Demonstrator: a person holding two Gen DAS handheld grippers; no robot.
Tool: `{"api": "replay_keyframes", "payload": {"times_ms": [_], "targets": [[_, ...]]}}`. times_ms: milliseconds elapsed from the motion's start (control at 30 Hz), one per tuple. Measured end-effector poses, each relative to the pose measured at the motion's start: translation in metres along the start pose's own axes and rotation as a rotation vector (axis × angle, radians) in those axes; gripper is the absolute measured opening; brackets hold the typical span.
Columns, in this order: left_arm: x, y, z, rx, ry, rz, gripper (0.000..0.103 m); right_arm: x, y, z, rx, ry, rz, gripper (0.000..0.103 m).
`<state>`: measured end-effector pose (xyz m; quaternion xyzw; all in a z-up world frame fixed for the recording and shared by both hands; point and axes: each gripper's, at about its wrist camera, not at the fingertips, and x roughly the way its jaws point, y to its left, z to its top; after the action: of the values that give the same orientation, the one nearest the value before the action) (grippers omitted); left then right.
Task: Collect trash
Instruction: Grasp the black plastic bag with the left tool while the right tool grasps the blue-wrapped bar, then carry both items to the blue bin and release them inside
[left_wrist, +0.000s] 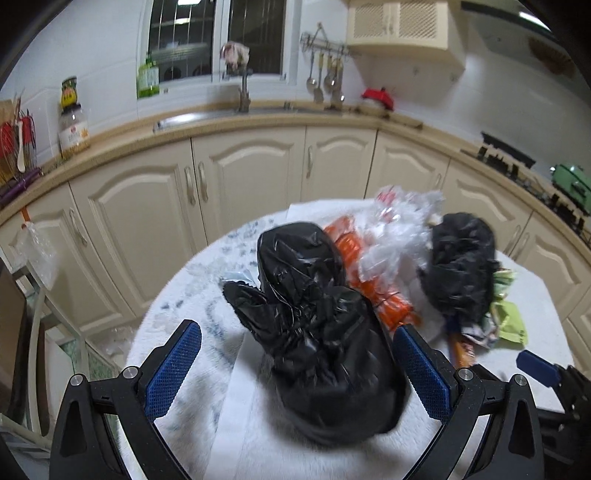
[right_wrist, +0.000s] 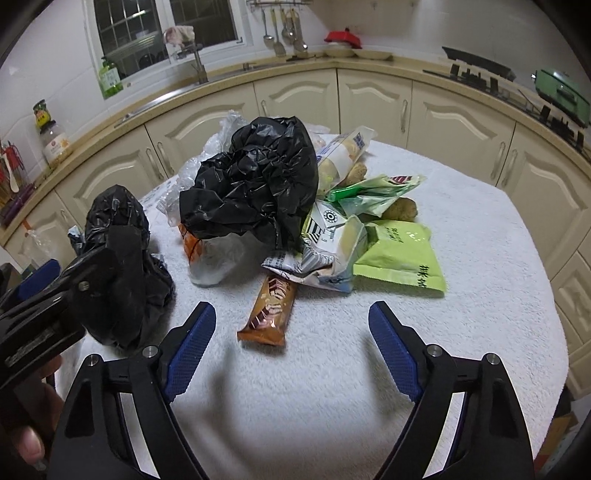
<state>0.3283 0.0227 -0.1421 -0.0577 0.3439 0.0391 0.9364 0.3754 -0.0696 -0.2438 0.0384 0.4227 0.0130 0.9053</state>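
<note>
My left gripper (left_wrist: 297, 363) spread wide around black bag (left_wrist: 325, 332), contact unclear, blurred. My right gripper (right_wrist: 291, 347) spread, empty. Crumpled black bag (right_wrist: 255, 184) hides pile's back.

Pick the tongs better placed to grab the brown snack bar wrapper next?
Right. The right tongs are open with the brown wrapper lying just ahead between their tips; the left tongs straddle the black bag.
</note>
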Motion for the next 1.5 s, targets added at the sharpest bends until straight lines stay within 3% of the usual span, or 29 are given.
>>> {"api": "replay_keyframes", "payload": {"times_ms": [133,167,200,233,333,367,467,600,633,733,933,1000,1133,1200,1267,1333,1400,1467,1500], "targets": [[0.024,0.006,0.007,0.000,0.036,-0.003,0.101,0.018,0.007,0.003,-0.005,0.029,-0.009,0.071],[0.027,0.007,0.007,0.005,0.038,-0.011,0.098,0.022,0.009,0.004,-0.011,0.033,-0.008,0.062],[0.029,0.009,0.006,0.007,0.045,-0.032,0.085,0.026,0.012,0.005,-0.013,0.037,-0.002,0.058],[0.029,0.011,0.004,0.005,0.052,-0.051,0.080,0.031,0.014,0.005,-0.013,0.047,-0.001,0.049],[0.023,0.014,0.000,0.015,0.045,-0.065,0.074,0.037,0.018,0.004,-0.040,0.036,-0.032,0.039],[0.019,0.017,-0.003,0.021,0.039,-0.071,0.073,0.036,0.018,0.004,-0.038,0.033,-0.028,0.031],[0.008,0.019,-0.010,0.031,0.028,-0.082,0.070,0.033,0.012,0.001,-0.040,0.031,-0.002,0.023],[-0.017,0.019,-0.022,0.048,0.006,-0.096,0.065,0.018,0.001,-0.011,-0.024,0.026,0.059,0.019],[-0.025,0.020,-0.026,0.051,0.002,-0.103,0.060,0.015,0.000,-0.014,-0.020,0.027,0.068,0.019],[-0.047,0.020,-0.038,0.065,-0.002,-0.132,0.060,-0.003,-0.008,-0.031,0.002,0.028,0.132,0.019],[-0.096,0.023,-0.066,0.119,-0.027,-0.155,0.058,-0.045,-0.019,-0.054,0.017,-0.008,0.179,0.019],[-0.110,0.023,-0.074,0.133,-0.034,-0.165,0.057,-0.058,-0.022,-0.061,0.015,-0.020,0.186,0.013],[-0.128,0.017,-0.092,0.182,-0.045,-0.158,0.057,-0.062,-0.025,-0.072,-0.023,0.017,0.171,0.014],[-0.133,0.018,-0.103,0.188,-0.036,-0.143,0.057,-0.058,-0.027,-0.071,-0.018,0.020,0.160,0.024],[-0.139,0.017,-0.107,0.195,-0.045,-0.129,0.057,-0.057,-0.029,-0.067,-0.009,0.004,0.153,0.069],[-0.143,0.014,-0.109,0.197,-0.050,-0.127,0.057,-0.053,-0.024,-0.062,-0.032,-0.008,0.144,0.080],[-0.146,0.011,-0.110,0.208,-0.053,-0.128,0.057,-0.040,-0.012,-0.057,-0.095,0.016,0.106,0.072],[-0.150,0.010,-0.111,0.221,-0.060,-0.127,0.056,-0.029,-0.006,-0.056,-0.134,0.041,0.070,0.026],[-0.150,0.008,-0.110,0.228,-0.064,-0.125,0.056,-0.023,-0.003,-0.057,-0.151,0.050,0.048,0.019]]}}
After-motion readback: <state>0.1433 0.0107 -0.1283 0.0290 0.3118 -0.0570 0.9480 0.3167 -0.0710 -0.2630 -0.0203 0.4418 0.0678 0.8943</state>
